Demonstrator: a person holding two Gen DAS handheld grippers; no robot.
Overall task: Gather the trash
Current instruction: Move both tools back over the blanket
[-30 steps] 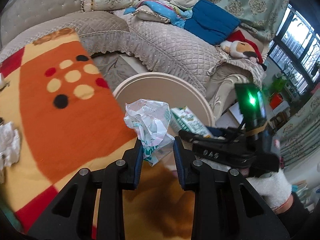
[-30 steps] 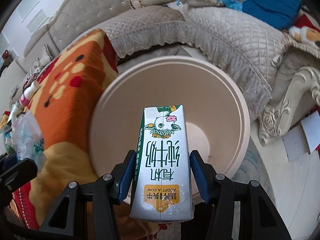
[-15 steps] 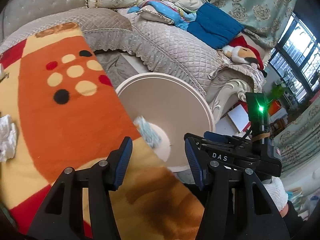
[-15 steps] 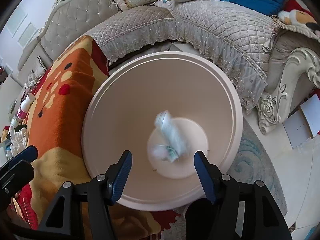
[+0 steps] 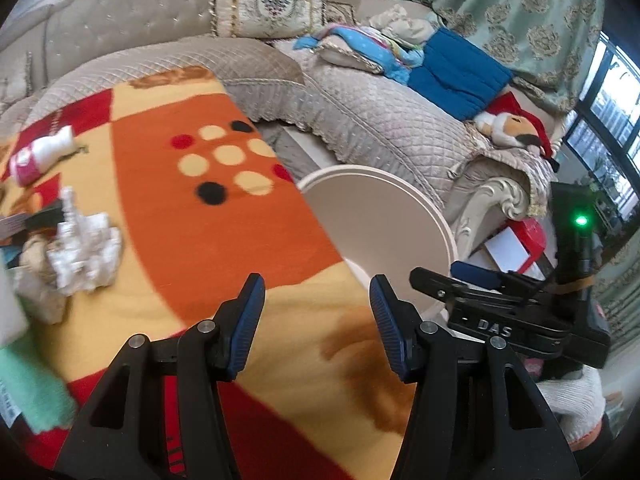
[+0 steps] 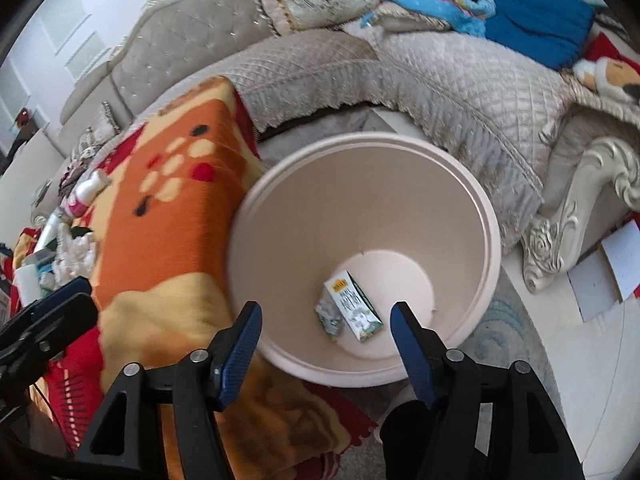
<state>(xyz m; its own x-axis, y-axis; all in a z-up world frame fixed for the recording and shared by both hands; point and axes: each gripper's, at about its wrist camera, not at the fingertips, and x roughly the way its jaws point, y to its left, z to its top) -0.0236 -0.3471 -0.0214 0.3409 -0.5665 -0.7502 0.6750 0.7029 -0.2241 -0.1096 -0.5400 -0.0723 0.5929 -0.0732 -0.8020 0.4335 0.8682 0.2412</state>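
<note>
A round beige bin (image 6: pixel 486 216) stands on the floor beside the blanket-covered table; it also shows in the left wrist view (image 5: pixel 420 208). A milk carton (image 6: pixel 354 311) and a crumpled wrapper (image 6: pixel 329 316) lie on its bottom. My right gripper (image 6: pixel 325 340) is open and empty above the bin's near rim. My left gripper (image 5: pixel 316 312) is open and empty over the orange blanket (image 5: pixel 208 232). Crumpled white tissue (image 5: pixel 84 252) and a pink-capped white bottle (image 5: pixel 40 154) lie on the blanket to its left.
A quilted beige sofa (image 5: pixel 380 120) with cushions, blue bedding and a plush toy runs behind the bin. A green and white pack (image 5: pixel 28 396) lies at the left edge. Papers (image 6: pixel 612 268) lie on the floor at right.
Both grippers opened and dropped the wrapper and the milk carton into the bin. The left gripper then swung left over the blanket; the right gripper pulled back slightly.
</note>
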